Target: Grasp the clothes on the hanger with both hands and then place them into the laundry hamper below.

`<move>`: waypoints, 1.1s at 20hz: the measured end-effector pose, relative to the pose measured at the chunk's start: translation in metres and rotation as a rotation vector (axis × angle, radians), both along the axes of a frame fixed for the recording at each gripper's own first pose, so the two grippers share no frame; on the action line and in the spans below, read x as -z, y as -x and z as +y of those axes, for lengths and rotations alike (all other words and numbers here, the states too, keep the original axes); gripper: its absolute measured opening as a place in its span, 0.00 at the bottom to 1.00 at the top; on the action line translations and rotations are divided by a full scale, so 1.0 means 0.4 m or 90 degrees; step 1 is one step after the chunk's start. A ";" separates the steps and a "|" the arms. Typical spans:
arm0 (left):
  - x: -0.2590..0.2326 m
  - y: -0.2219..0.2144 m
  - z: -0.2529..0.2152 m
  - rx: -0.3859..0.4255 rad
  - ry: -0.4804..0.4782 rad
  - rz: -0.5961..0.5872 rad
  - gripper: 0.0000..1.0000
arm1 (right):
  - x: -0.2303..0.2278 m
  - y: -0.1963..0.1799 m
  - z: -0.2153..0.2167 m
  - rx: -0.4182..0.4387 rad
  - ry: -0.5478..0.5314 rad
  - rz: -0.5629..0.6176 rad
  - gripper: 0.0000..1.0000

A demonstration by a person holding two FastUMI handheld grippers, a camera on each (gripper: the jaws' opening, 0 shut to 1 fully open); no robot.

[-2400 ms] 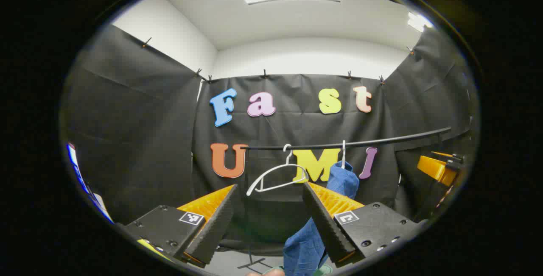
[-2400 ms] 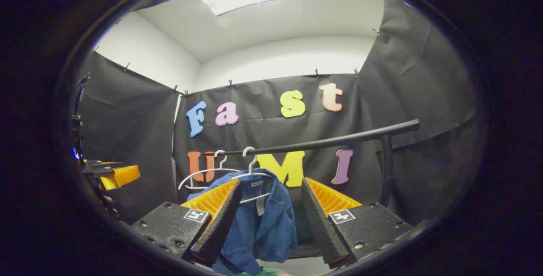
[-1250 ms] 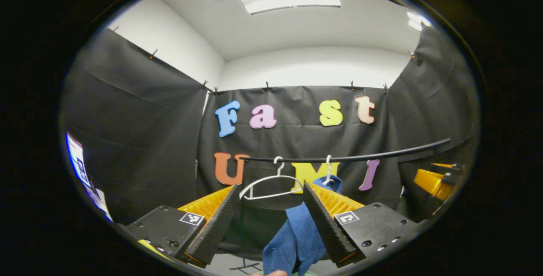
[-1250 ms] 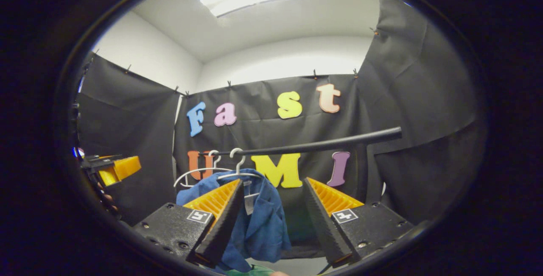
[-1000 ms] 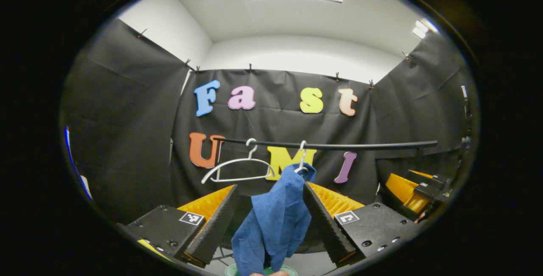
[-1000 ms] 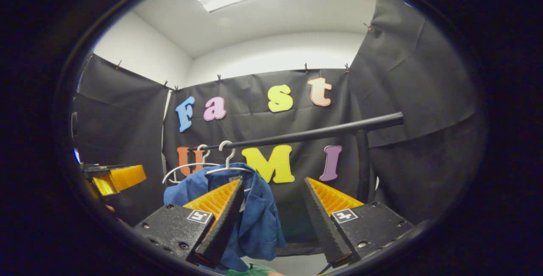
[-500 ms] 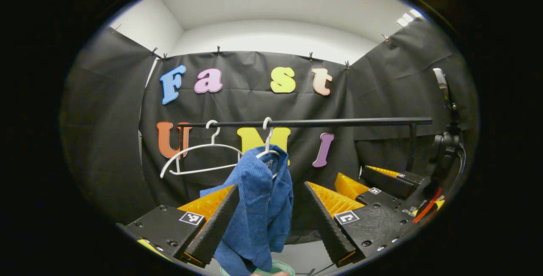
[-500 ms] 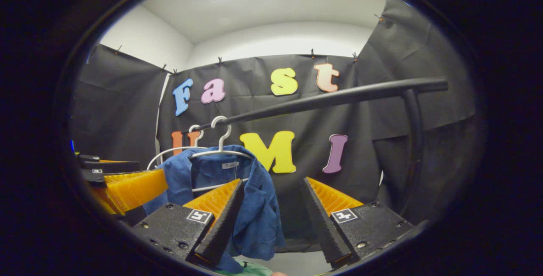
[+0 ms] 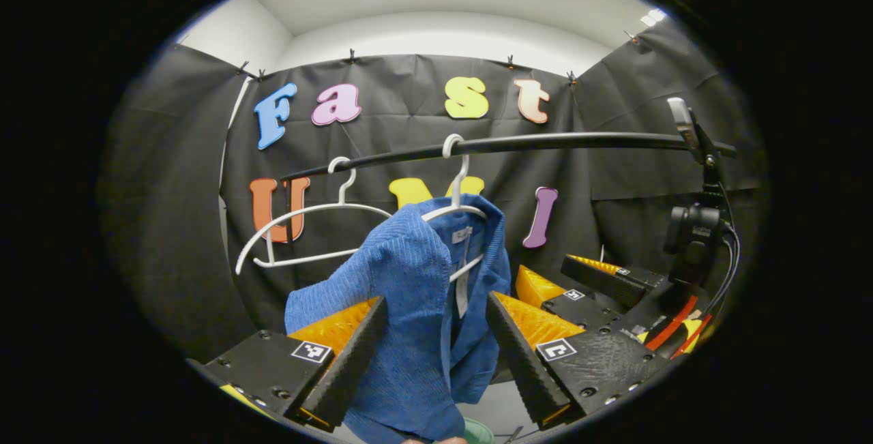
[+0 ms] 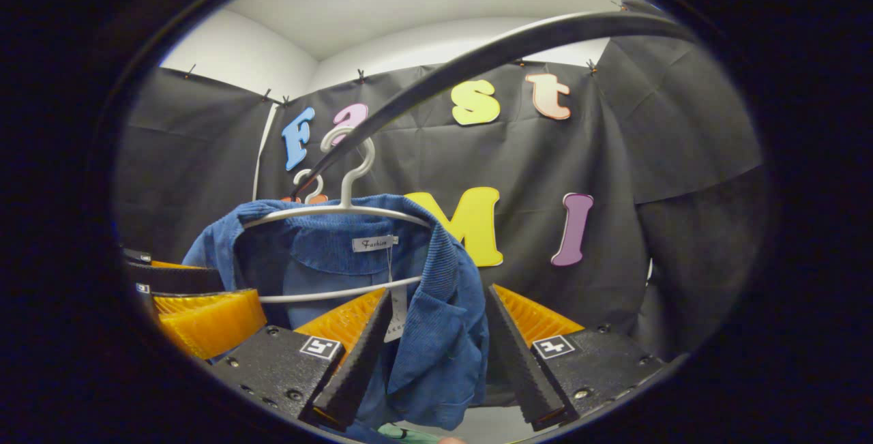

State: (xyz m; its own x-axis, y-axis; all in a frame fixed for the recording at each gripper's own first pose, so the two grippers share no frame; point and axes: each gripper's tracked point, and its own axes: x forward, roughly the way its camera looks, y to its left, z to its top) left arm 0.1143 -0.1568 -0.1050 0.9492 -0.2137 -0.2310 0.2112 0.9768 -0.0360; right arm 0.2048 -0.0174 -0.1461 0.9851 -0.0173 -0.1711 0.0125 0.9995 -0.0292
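You've moved both hand-held grippers closer: the ribbed blue shirt (image 9: 416, 307) on its white wire hanger (image 10: 341, 209) hangs between the spread fingers of your left (image 9: 431, 355) and right (image 10: 433, 352), ungripped. A green hamper (image 9: 477, 430) rim peeks below.

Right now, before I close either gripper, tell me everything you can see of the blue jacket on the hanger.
The blue jacket looks like ribbed corduroy, with a collar and a white tag inside the neck. It hangs open-fronted on a white hanger hooked over the black rail, one shoulder bunched up. Fabric lies between the open fingers of both the left gripper and the right gripper; neither is clamped on it.
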 end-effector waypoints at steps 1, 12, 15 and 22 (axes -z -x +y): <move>0.005 -0.019 0.013 -0.005 -0.002 0.000 0.94 | 0.008 -0.037 -0.002 0.004 0.004 0.002 0.88; 0.080 -0.171 0.146 -0.101 -0.004 0.031 0.95 | 0.011 -0.166 -0.084 0.164 0.073 -0.041 0.86; 0.065 -0.201 0.178 -0.120 0.012 0.011 0.99 | 0.012 -0.149 -0.086 0.165 0.043 -0.051 0.82; 0.077 -0.233 0.167 -0.115 0.026 0.011 0.84 | -0.009 -0.061 -0.101 0.182 0.123 -0.065 0.57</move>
State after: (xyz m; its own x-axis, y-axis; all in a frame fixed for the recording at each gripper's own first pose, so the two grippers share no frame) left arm 0.2074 -0.0901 -0.1358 0.9689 -0.0498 -0.2423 0.0315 0.9964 -0.0788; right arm 0.2291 -0.0577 -0.1425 0.9478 -0.3164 -0.0395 0.3027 0.9316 -0.2012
